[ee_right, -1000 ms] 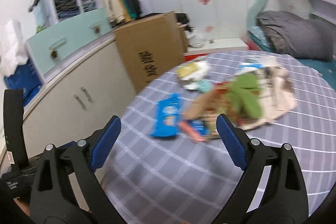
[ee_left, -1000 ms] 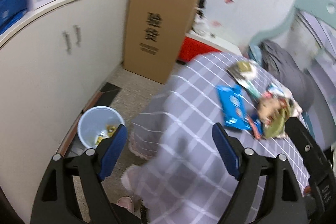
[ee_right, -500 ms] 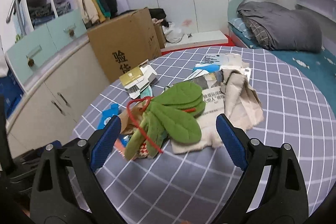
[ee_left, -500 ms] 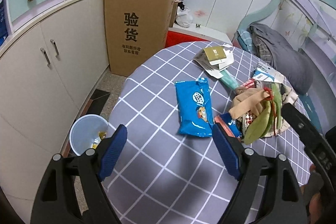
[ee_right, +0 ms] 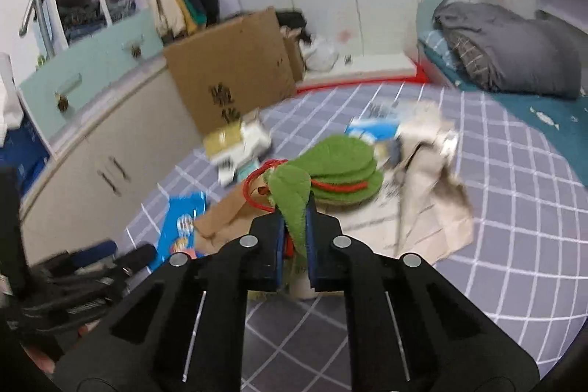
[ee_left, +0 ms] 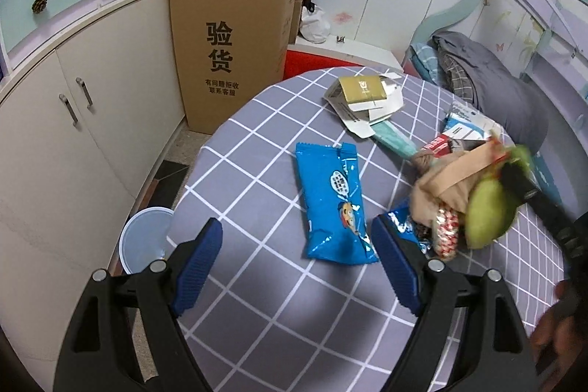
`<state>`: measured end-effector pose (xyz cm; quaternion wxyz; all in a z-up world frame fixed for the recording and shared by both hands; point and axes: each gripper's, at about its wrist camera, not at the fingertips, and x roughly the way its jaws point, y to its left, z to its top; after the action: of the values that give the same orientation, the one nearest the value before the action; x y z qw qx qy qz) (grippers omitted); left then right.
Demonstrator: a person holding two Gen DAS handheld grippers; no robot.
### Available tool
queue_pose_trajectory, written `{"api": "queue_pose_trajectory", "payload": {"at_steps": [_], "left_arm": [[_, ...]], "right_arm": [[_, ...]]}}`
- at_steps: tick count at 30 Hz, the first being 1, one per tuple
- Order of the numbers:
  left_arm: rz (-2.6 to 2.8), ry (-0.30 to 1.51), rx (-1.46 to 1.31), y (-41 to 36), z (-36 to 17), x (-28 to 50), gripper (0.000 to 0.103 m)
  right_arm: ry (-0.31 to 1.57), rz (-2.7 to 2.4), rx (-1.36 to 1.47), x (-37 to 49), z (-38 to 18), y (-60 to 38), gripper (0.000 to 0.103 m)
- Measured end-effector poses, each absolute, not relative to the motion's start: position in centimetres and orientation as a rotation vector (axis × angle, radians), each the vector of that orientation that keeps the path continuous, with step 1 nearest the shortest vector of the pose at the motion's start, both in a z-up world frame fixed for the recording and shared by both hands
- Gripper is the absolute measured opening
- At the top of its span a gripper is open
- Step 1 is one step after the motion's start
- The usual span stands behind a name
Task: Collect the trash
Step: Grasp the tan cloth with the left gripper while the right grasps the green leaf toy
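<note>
**Green felt leaf clamped by the right claw above the litter on the round table**

The right gripper (ee_right: 295, 237) is seen closed on a green felt leaf (ee_right: 294, 204); the fabric is pinched between the blue pads, and the rest of the leaf cluster (ee_right: 341, 171) spreads away from the claw toward the far side, its long axis running near-to-far along the fingers. A red cord (ee_right: 257, 188) is looped at the left of the leaf. Beneath it, a brown paper bag (ee_right: 224, 219) and crumpled beige paper (ee_right: 430, 208) are spread on the grey checked tablecloth (ee_right: 514, 226).

The left gripper (ee_left: 297, 269) is held with its jaws wide apart, nothing between them, over the near edge of the table. Just beyond its fingers a blue snack wrapper (ee_left: 332, 201) is laid flat, its long axis running near-to-far, the crimped end pointed far. Farther off, a flattened carton with a gold panel (ee_left: 364, 94) is seen, and to the right the litter heap with the green leaf (ee_left: 488, 212), blurred in this view.

On the floor at the left, beside the cabinets, a pale blue bin (ee_left: 143, 241) is stood near the table, and a tall cardboard box (ee_left: 228, 43) is stood beyond it.
</note>
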<state>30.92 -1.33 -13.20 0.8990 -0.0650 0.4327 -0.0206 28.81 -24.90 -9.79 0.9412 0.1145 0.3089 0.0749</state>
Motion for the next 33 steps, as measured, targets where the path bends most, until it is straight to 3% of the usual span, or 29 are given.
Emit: {"api": "queue_pose_trajectory", "payload": {"at_steps": [12, 20, 22, 24, 26, 28, 33], "left_arm": [[-0.224, 0.854, -0.075, -7.7, -12.0, 32.3, 0.081], [-0.251, 0.813, 0.135, -12.7, -13.3, 32.6, 0.081], [-0.224, 0.785, 0.211, -13.6, -13.5, 32.3, 0.069], [-0.227, 0.795, 0.225, -14.0, -13.8, 32.4, 0.038], [-0.228, 0.799, 0.212, -14.1, -14.0, 32.6, 0.036], [-0.234, 0.795, 0.202, -13.9, -13.8, 32.6, 0.026], [-0.277, 0.786, 0.074, -12.4, -12.5, 32.2, 0.020]], "right_arm": [[0.514, 0.083, 0.293, 27.6, -8.1, -28.3, 0.010], [0.503, 0.080, 0.346, 27.5, -8.5, -30.0, 0.010], [0.505, 0.088, 0.354, 27.5, -8.6, -30.2, 0.010], [0.505, 0.091, 0.358, 27.4, -8.7, -30.2, 0.010], [0.509, 0.097, 0.358, 27.5, -8.7, -30.2, 0.010], [0.513, 0.102, 0.355, 27.5, -8.7, -30.0, 0.010], [0.510, 0.105, 0.346, 27.4, -8.5, -29.8, 0.010]]}}
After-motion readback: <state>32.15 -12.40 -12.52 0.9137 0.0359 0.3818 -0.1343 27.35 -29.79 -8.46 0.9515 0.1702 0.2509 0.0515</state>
